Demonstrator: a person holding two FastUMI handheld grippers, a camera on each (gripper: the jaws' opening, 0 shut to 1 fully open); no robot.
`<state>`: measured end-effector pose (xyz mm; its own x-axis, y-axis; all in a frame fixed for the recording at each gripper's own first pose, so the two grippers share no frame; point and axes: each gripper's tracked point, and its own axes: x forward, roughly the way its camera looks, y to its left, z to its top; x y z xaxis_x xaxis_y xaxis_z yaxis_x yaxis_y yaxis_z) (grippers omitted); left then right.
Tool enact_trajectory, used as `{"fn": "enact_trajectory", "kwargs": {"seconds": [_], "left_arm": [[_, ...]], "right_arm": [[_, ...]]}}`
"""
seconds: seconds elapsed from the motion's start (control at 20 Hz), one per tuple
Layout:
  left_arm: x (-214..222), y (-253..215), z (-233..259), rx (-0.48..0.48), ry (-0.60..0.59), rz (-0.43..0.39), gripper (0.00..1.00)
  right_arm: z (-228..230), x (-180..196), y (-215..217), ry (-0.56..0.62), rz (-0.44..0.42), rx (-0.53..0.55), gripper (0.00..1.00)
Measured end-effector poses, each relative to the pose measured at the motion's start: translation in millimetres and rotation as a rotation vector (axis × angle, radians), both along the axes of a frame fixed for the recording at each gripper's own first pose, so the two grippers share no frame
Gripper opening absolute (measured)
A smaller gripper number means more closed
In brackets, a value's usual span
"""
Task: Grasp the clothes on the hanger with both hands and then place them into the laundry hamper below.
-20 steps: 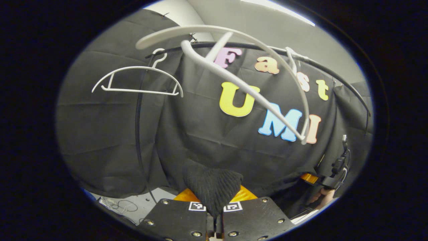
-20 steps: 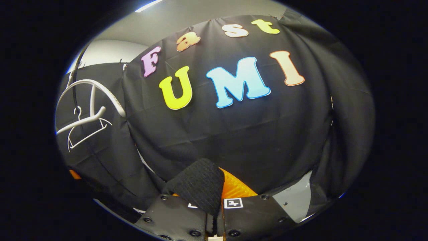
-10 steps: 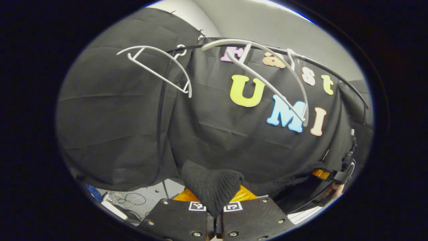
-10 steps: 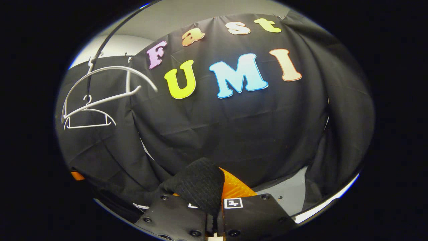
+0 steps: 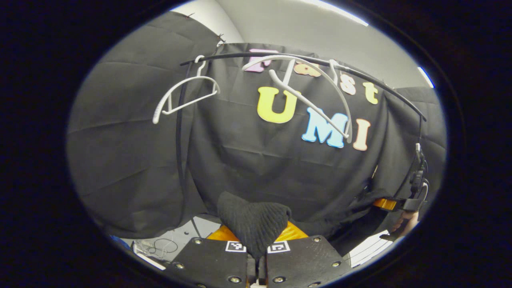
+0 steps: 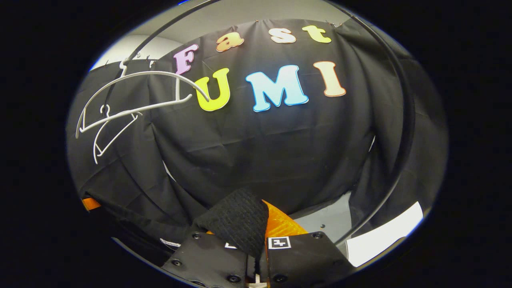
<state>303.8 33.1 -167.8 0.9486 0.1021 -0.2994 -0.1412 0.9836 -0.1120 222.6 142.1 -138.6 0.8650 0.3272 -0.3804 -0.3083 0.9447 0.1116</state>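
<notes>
- Left claw (image 5: 257, 256): clenched on a bunch of the black knit garment (image 5: 253, 225), both fingers pressing it; right claw (image 6: 256, 256): likewise clenched on its own fold of the knit (image 6: 236, 220);
- The garment is off the hangers; it hangs slack between the 2 claws, below the rail (image 5: 304, 62), and in the left gripper view its far end runs to the other claw low at the right edge, held by a hand (image 5: 404, 226);
- 2 bare white hangers sit on the rail, the nearer hanger (image 5: 308, 100) tilted and the farther hanger (image 5: 184, 96) beside the upright pole;
- The laundry hamper is not visible to me, so the drop will likely be aimed blind; the risk is cloth landing on its rim or the floor (image 6: 324, 220);
- If 1 claw lets go early, the weight would swing to the other side and drag the knit off target; a hem may, I think, brush the tilted hanger.
</notes>
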Motion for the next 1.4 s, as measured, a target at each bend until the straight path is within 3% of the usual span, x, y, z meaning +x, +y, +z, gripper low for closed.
{"fn": "enact_trajectory", "kwargs": {"seconds": [0.3, 0.55, 0.9, 1.1, 1.4], "left_arm": [[-9.9, -5.5, -20.6, 0.025, 0.037, -0.162, 0.09], [-24.1, -3.0, -53.5, 0.028, 0.137, -0.212, 0.1], [-45.2, -3.4, -103.1, 0.074, 0.254, -0.247, 0.1], [-27.5, -13.8, -133.3, 0.067, 0.292, -0.271, 0.1], [-24.3, -17.4, -183.8, 0.088, 0.377, -0.316, 0.1]], "right_arm": [[-16.0, -62.6, 15.4, 0.051, -0.022, -0.044, 0.08], [-57.0, -99.9, 22.7, 0.152, -0.028, -0.061, 0.08], [-117.5, -121.6, 41.7, 0.297, 0.027, -0.062, 0.08], [-150.3, -127.2, 55.8, 0.355, 0.052, -0.08, 0.08], [-207.3, -129.4, 61.2, 0.481, 0.03, -0.118, 0.09]]}}
